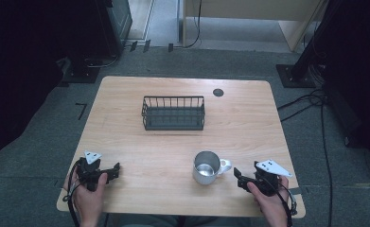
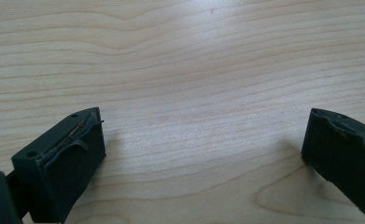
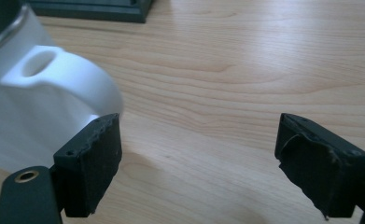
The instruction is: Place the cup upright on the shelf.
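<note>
A white mug with a shiny inside stands upright on the wooden table, its handle turned toward the right. My right gripper rests just right of that handle, open, with nothing between its jaws. In the right gripper view the mug looms at the left, its handle just beyond the left jaw. My left gripper sits near the table's front left, open and empty; the left gripper view has bare wood between its jaws. A black wire basket stands at the table's middle back.
A round dark cable port is set into the table's far right part. Grey carpet surrounds the table, with cables on the floor at the right and dark equipment stands behind.
</note>
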A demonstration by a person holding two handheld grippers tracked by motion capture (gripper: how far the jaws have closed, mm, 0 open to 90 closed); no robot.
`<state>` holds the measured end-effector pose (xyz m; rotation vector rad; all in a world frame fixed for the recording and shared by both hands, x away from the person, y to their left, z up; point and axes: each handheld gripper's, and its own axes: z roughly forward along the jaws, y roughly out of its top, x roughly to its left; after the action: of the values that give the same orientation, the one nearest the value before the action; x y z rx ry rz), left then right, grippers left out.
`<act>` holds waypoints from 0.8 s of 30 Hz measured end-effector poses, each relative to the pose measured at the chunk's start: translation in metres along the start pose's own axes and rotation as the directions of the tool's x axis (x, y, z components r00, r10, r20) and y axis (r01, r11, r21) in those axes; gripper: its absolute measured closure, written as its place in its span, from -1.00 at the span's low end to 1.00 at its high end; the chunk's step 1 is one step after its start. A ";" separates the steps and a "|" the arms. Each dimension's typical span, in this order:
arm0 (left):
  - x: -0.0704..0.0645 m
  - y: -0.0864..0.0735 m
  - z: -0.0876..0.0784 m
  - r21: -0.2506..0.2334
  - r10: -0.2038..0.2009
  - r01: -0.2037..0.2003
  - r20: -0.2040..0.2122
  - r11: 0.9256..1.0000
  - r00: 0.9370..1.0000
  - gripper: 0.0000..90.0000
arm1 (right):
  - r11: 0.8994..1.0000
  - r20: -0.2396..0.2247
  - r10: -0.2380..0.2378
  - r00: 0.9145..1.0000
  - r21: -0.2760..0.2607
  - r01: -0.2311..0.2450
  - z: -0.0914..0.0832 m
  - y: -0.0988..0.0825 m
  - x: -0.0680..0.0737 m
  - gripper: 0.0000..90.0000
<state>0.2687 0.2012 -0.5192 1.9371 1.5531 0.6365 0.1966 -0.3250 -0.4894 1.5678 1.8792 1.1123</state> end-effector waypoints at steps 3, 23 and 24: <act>0.000 0.000 0.000 0.000 -0.001 0.001 0.000 1.000 1.000 -1.00 | 1.000 -0.034 0.001 0.999 -0.002 -0.001 0.001 0.001 0.007 -0.59; 0.000 0.000 0.000 0.001 0.004 -0.004 0.001 1.000 1.000 -1.00 | 0.997 0.014 -0.061 0.998 -0.056 0.061 0.025 0.004 0.041 0.40; 0.000 0.000 0.000 0.001 0.004 -0.004 0.001 1.000 1.000 -1.00 | 0.996 0.019 -0.062 0.998 -0.055 0.063 0.027 0.005 0.042 0.39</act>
<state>0.2687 0.2016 -0.5190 1.9421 1.5498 0.6367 0.2091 -0.2770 -0.4946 1.4731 1.8576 1.1107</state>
